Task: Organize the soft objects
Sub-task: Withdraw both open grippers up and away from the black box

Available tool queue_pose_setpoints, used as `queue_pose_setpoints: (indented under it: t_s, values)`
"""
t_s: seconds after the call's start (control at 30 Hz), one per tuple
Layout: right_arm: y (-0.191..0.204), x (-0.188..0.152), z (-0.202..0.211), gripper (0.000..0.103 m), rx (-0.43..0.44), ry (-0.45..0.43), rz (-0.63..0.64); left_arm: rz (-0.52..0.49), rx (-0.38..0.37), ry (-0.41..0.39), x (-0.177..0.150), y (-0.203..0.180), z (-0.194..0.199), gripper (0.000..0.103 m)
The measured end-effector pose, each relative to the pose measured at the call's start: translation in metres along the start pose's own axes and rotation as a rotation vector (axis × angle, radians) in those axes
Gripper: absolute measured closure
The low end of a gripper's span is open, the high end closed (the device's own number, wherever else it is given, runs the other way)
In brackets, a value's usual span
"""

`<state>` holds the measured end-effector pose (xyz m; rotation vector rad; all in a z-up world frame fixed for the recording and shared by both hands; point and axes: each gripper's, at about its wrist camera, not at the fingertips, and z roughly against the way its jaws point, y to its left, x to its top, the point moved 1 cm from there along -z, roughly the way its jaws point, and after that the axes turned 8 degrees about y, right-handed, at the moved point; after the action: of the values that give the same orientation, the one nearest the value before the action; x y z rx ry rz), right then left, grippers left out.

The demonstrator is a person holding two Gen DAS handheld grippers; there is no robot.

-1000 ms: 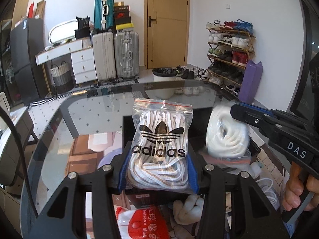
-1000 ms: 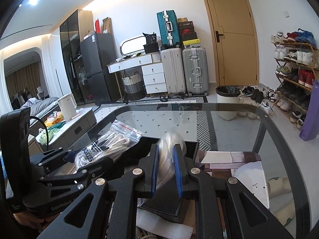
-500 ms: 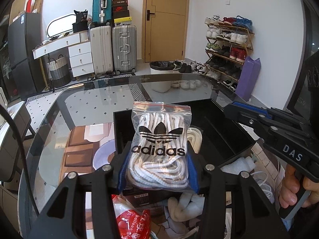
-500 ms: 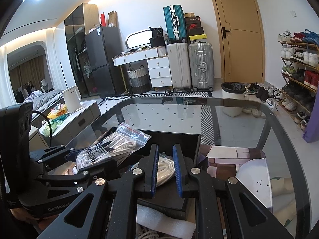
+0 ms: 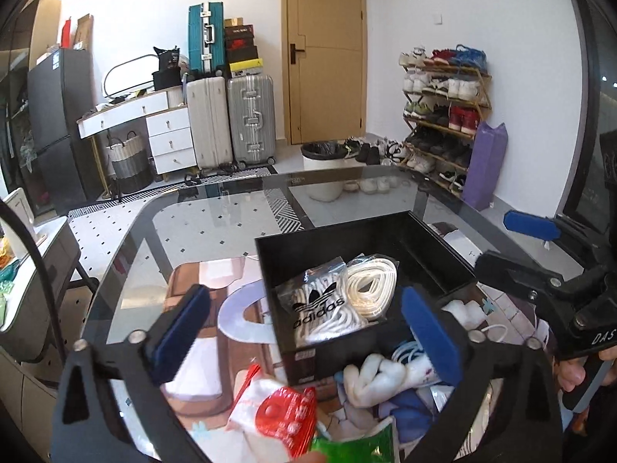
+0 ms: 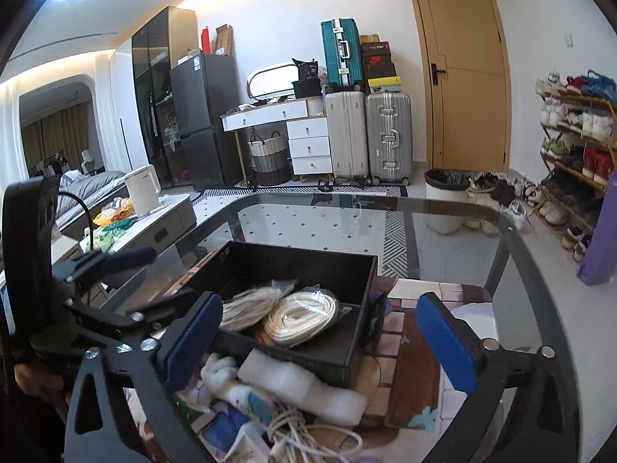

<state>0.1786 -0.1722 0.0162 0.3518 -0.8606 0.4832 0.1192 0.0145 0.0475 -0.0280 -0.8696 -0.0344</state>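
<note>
Left wrist view: we see the black box (image 5: 385,239) on the glass bench (image 5: 216,223), and we take it as our landmark. Inside it, against its near wall, lie the adidas bag of laces (image 5: 322,303) and, touching it on the right, the coil of white rope in a clear bag (image 5: 370,285). The far half of the box is bare. Beyond the box the bench top lies open to its rounded far edge. In front of the box, loose soft things crowd the near edge: a red and white packet (image 5: 285,416), a green packet (image 5: 358,443) and a white plush toy (image 5: 381,374).

The left gripper (image 5: 304,332) hovers over the near wall of the box, its blue fingers (image 5: 181,332) opening wide, with nothing pressed between them. The right gripper (image 6: 320,339) stands at the box's right side, its fingers (image 6: 443,343) likewise opening wide and holding nothing; in its own view a white foam roll (image 6: 300,386) and a tangled white cord (image 6: 308,436) lie just before the box.
</note>
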Motion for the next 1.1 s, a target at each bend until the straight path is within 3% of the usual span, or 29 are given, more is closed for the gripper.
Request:
queue_pose_setpoints:
  t_s: [0.4,1.1]
  values:
    - [-0.008,-0.034,0.038,0.001,-0.007,0.03,-0.034,0.033,0.033,-0.033,-0.029,0.014,0.023,0.0]
    - [-0.011,-0.07,0.072,0.001,-0.06,0.047,-0.053,0.053,0.033,0.007,-0.063,0.013,0.033,0.0]
